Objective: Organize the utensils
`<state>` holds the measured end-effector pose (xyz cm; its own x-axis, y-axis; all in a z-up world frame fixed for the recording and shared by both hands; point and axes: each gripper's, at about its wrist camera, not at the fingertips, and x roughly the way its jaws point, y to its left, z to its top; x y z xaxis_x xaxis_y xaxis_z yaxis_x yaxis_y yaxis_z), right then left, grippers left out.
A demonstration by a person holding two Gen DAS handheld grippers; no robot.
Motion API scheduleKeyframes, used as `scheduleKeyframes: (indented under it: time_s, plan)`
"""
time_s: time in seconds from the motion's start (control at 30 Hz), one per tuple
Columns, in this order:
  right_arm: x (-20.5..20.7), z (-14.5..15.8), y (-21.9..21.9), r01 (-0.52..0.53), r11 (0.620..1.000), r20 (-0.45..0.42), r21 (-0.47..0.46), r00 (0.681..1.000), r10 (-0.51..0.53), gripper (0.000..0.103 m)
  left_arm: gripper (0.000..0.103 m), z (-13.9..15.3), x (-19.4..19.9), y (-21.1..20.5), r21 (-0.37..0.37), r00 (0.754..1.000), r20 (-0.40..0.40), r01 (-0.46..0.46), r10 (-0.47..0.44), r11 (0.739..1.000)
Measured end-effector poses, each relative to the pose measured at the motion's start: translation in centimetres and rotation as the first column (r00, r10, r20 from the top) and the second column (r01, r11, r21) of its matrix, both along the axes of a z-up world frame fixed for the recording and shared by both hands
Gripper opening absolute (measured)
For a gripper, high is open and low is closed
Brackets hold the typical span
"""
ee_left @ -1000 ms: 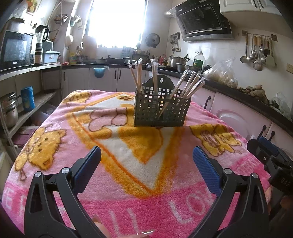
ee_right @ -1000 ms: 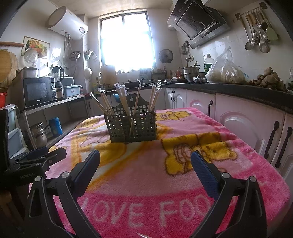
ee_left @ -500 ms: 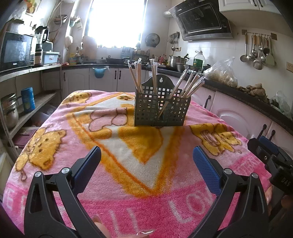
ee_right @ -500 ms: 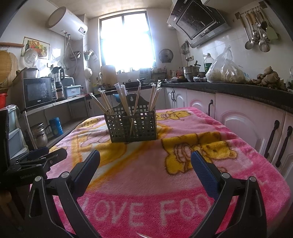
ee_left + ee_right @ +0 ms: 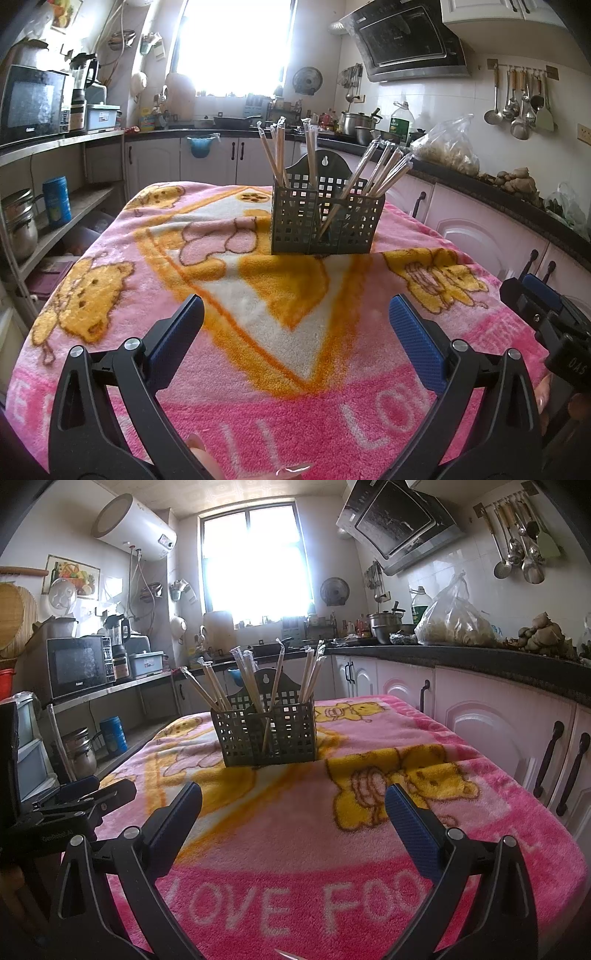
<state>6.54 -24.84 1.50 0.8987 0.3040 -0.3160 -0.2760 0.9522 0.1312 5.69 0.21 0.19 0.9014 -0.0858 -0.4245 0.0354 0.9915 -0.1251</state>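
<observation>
Daylight pours through the window (image 5: 236, 48) at the back of the kitchen and burns it out to plain white in both views, with a hazy glow spreading over the wall and worktop around it. The caddy (image 5: 327, 218) stands backlit, its near face dark and light showing through its holes, and it throws a soft shadow toward the camera onto the bright blanket (image 5: 258, 332). Both views are sharp in the middle but strongly bent by the fisheye, so cupboards (image 5: 498, 723) and wall lines curve, and the corners go black.
</observation>
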Motion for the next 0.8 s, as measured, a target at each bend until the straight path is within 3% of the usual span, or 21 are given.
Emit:
scheduleKeyframes:
  time_s: [0.8]
  plan:
    - [0.05, -0.05, -0.01, -0.001, 1.0, -0.007, 0.001, 1.0, 0.001, 0.097, 0.092, -0.09, 0.02, 0.19, -0.003, 1.0, -0.009, 0.007, -0.008, 1.0]
